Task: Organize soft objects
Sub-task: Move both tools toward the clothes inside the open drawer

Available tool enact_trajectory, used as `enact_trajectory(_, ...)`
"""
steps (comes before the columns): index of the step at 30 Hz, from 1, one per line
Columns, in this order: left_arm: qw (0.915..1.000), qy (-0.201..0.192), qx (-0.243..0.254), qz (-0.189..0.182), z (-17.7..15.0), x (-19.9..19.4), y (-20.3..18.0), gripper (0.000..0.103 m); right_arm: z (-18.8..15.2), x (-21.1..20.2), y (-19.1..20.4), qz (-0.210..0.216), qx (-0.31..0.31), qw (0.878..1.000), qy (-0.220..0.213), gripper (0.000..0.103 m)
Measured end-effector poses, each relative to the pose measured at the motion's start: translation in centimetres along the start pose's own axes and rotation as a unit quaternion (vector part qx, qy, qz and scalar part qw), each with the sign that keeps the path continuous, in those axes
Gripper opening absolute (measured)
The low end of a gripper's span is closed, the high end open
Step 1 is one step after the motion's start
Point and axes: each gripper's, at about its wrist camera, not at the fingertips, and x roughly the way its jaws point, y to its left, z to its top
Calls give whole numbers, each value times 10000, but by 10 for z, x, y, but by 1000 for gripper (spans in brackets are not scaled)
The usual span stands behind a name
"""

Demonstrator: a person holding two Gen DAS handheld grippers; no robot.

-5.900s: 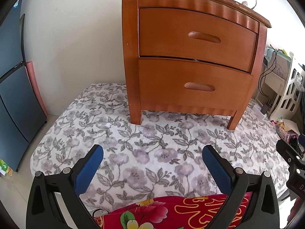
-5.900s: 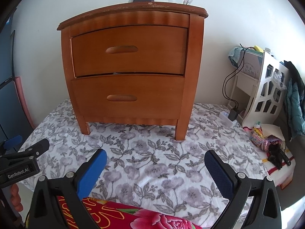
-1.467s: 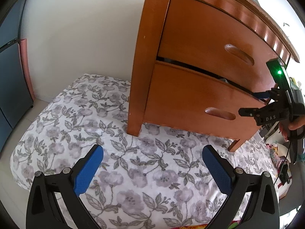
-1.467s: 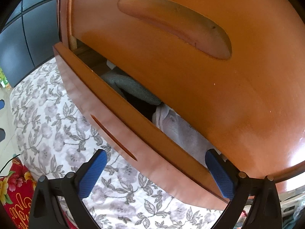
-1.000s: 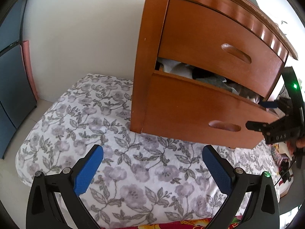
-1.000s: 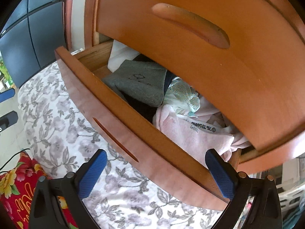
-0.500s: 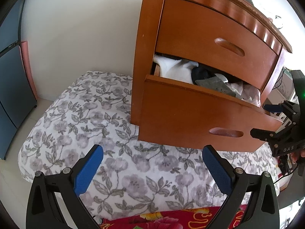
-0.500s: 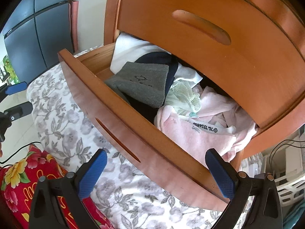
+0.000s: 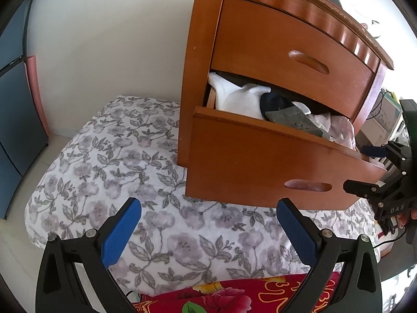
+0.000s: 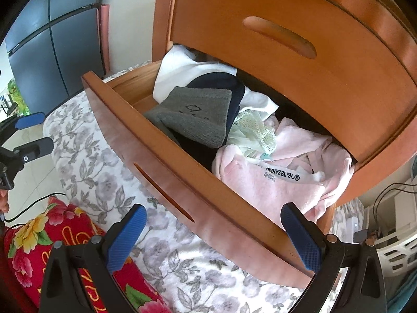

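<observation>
The left gripper (image 9: 208, 228) is held low and level, its two blue-padded fingers (image 9: 121, 232) spread wide apart with nothing between them. The right gripper (image 10: 213, 234) is likewise wide open, its blue pads (image 10: 299, 237) parted and empty, tilted downward. Seen from the left wrist camera, the right gripper sits at the far right edge, and a fingertip (image 9: 402, 219) of the person's hand shows behind its black body, though the grip itself is mostly out of frame. From the right wrist camera, the left gripper appears at the far left edge, well apart from the right one.
</observation>
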Motion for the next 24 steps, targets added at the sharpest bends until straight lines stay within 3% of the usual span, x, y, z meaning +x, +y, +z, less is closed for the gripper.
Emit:
enact_trajectory(6, 9999, 14, 137, -96, -2, -3, -7, 103, -16, -7, 15, 207, -124, 9997, 2, 103)
enact_trajectory(10, 9996, 37, 253, -109, -4, -5, -10, 103, -18, -7, 24, 9, -192, 9998, -6, 103)
enact_trajectory(24, 9996, 86, 259, -76, -6, -1, -8, 103, -19, -10, 21, 81, -6, 9998, -198, 103)
